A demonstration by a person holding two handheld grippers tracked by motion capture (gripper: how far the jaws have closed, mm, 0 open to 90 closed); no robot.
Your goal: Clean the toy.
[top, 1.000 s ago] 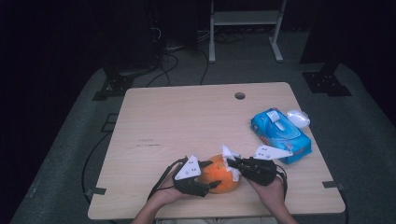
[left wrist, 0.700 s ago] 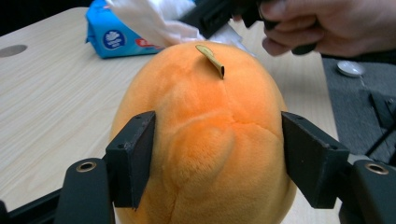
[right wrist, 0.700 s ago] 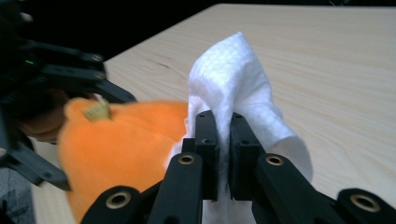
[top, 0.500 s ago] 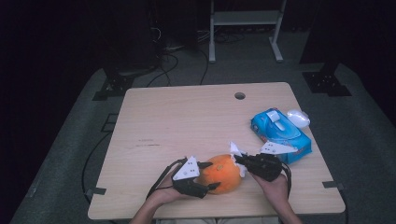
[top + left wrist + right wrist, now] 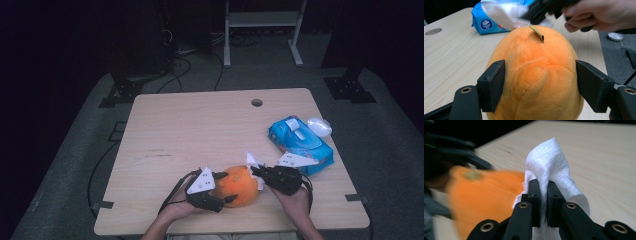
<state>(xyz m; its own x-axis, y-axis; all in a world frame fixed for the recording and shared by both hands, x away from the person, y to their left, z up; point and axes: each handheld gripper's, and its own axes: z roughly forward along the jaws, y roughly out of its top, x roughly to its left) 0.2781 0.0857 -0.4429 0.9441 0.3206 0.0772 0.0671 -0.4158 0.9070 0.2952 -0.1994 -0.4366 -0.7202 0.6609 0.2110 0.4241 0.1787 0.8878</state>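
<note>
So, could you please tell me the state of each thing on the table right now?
Orange plush toy: on the table, between the left tongs, whose jaws have just been opening.
White wipe: pinched in the shut right tongs.
Blue wipes pack: lying flat.

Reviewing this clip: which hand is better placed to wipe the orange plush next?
Right. The right gripper is shut on the white wipe beside the orange plush. The left gripper straddles the plush; its jaws have just been opening, one apart from it.

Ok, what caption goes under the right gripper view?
Right gripper pinching a white wipe beside the orange plush toy.
</note>
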